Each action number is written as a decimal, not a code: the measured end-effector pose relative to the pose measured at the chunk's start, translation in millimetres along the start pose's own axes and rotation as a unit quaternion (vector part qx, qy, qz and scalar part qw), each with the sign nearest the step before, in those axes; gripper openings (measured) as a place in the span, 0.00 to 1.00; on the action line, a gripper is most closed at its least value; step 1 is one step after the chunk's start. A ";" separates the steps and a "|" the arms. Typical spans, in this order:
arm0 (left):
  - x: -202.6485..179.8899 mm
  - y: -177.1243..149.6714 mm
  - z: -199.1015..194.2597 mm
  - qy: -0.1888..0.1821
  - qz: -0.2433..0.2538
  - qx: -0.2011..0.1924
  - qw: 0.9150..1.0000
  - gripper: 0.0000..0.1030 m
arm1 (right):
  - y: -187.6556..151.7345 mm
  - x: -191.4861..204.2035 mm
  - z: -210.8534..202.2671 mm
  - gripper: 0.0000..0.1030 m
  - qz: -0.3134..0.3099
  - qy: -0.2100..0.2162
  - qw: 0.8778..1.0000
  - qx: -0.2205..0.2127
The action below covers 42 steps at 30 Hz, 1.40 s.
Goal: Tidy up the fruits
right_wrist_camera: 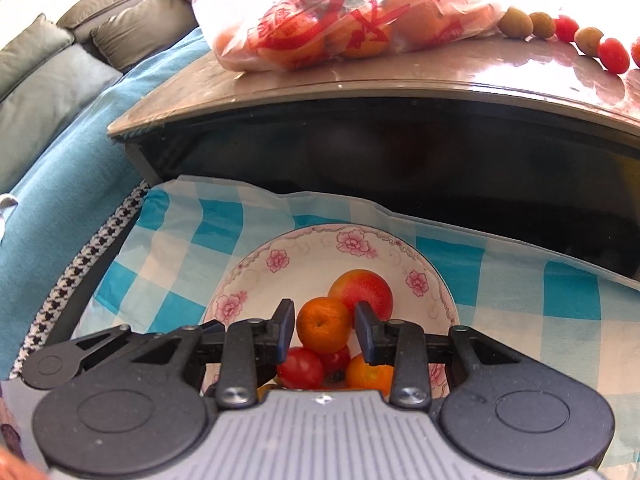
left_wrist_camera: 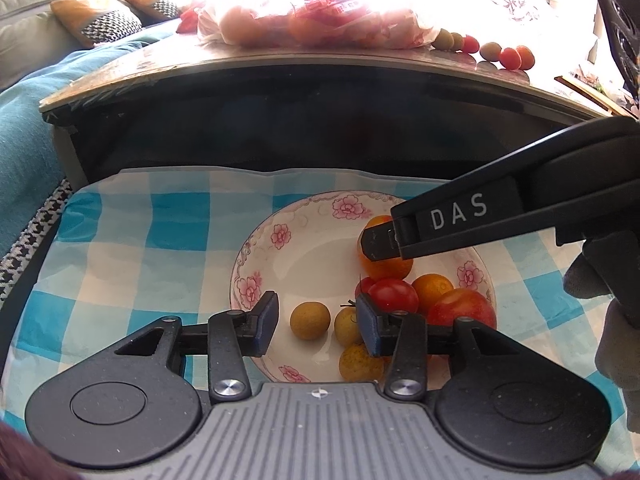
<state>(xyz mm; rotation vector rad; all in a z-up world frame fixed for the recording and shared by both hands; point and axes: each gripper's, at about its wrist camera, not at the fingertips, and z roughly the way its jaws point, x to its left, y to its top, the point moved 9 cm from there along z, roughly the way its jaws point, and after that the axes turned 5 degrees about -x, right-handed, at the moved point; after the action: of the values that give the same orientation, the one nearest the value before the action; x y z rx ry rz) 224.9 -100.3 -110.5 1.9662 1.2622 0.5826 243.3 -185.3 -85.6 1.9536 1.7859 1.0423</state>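
Observation:
A white plate with pink flowers (left_wrist_camera: 280, 240) (right_wrist_camera: 280, 264) lies on a blue checked cloth. It holds oranges (left_wrist_camera: 386, 264), cherry tomatoes (left_wrist_camera: 392, 294), a red apple (left_wrist_camera: 462, 310) (right_wrist_camera: 362, 288) and small brown longans (left_wrist_camera: 310, 320). My left gripper (left_wrist_camera: 316, 322) is open low over the plate, a longan between its fingers. My right gripper (right_wrist_camera: 323, 330) is open around an orange (right_wrist_camera: 324, 330) without gripping it, just above the pile. It also shows in the left wrist view (left_wrist_camera: 378, 244) over the far orange.
Behind the cloth (left_wrist_camera: 140, 240) stands a dark low table with a glossy top (left_wrist_camera: 280, 64). On it lie a plastic bag of oranges (right_wrist_camera: 340, 20) and a row of longans and tomatoes (right_wrist_camera: 580, 40). A sofa with cushions (right_wrist_camera: 60, 72) is at left.

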 end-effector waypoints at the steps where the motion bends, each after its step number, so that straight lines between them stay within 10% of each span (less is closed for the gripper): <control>1: 0.1 0.7 -0.2 -0.001 -0.001 -0.002 1.000 0.51 | 0.7 -1.2 -0.7 0.34 0.002 0.000 1.000 -0.001; 32: 4.2 14.8 -27.7 0.027 -0.005 -0.024 0.999 0.60 | -1.3 -27.5 -37.4 0.34 0.024 -0.043 0.999 -0.018; 42: 18.8 23.2 -46.8 0.083 -0.023 -0.053 0.995 0.89 | -12.8 -30.0 -48.0 0.34 0.026 -0.052 0.998 -0.018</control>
<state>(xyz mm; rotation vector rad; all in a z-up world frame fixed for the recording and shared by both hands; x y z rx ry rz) 213.8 -74.1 -62.8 1.8275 1.3444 0.7870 202.4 -223.5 -69.9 2.0030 1.6595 0.9637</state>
